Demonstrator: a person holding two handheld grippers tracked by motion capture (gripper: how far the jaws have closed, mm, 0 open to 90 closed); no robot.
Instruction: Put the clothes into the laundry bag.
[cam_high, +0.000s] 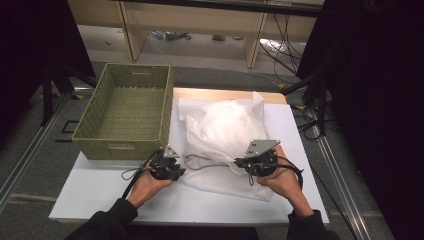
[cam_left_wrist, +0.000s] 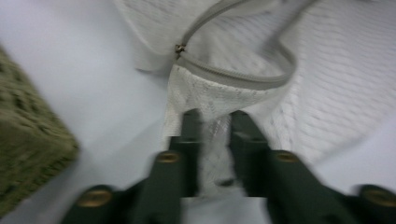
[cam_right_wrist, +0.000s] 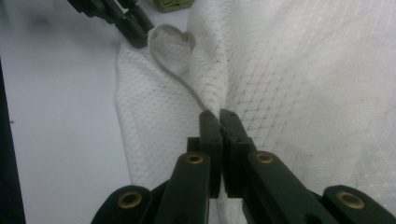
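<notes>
White mesh bag (cam_high: 225, 137) sits mid-table, stuffed and puffy, just right of the basket (cam_high: 125, 107), near its wall. High view: your left gripper (cam_high: 172, 167) is at the bag's near-left corner, by the open zip (cam_high: 200, 161); your right gripper (cam_high: 252, 162) is on the bag's near edge. Both hands low at the table (cam_high: 100, 195).

Left gripper view: blurred. Jaws nearly together, a fold of mesh (cam_left_wrist: 212, 140) between them; the pads look to be pinching it, just below the zip (cam_left_wrist: 233, 77) and its slider (cam_left_wrist: 179, 48). Basket (cam_left_wrist: 28, 144) corner at the left. Grab is on mesh, not on the zip tape, so check it before you pull, since thin mesh slips.

Right gripper view: jaws closed tight on a gather of mesh (cam_right_wrist: 219, 100) right beside the zip tape (cam_right_wrist: 180, 79). Left gripper (cam_right_wrist: 128, 25) is at the top, at the zip loop's far end. Bag (cam_right_wrist: 317, 84) bulges to the right.

Judgement: you're setting up a two-point hold on the mouth, to spread or lift it. Keep the right pinch fixed as the anchor. Pull the left away slowly and level so the zip line goes taut, not twisted. Don't yank: the load is bulky and mesh could tear or slide free. Mind the basket wall beside your left hand.
</notes>
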